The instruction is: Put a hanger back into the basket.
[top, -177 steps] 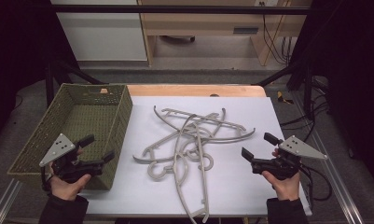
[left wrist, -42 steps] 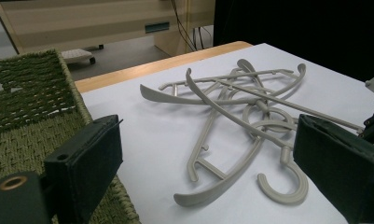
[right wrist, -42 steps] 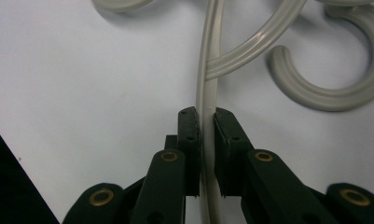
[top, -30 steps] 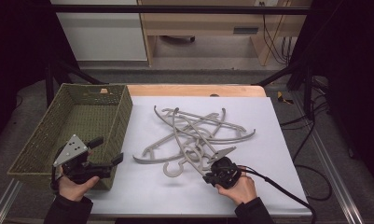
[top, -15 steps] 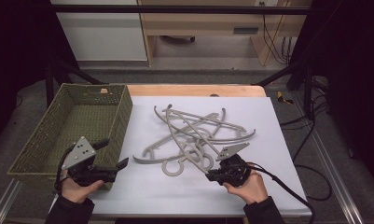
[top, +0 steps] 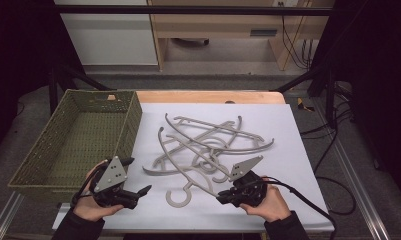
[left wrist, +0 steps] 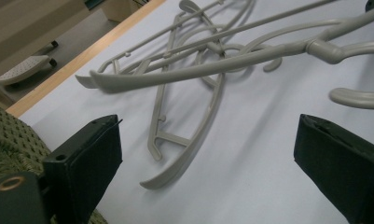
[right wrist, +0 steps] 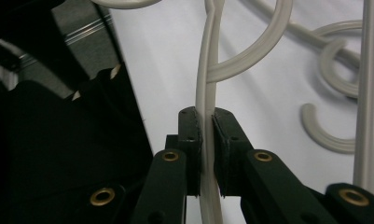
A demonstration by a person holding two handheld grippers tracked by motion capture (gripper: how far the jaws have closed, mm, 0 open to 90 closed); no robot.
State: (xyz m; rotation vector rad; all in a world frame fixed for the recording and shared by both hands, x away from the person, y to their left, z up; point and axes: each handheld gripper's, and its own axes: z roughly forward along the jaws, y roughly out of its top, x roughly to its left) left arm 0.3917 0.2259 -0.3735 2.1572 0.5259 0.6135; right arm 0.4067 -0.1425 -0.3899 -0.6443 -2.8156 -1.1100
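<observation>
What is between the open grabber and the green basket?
Nothing lies there: in the high view the left gripper hangs beside the basket at its near corner, and the left gripper view shows the wicker beside its jaw.

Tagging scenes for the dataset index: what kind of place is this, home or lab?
Most likely a lab recording station, not a home. A white-topped table sits in a black metal frame, loose cables trail over the grey floor, and a person works a pile of grey hangers beside a green basket with the right gripper.
</observation>
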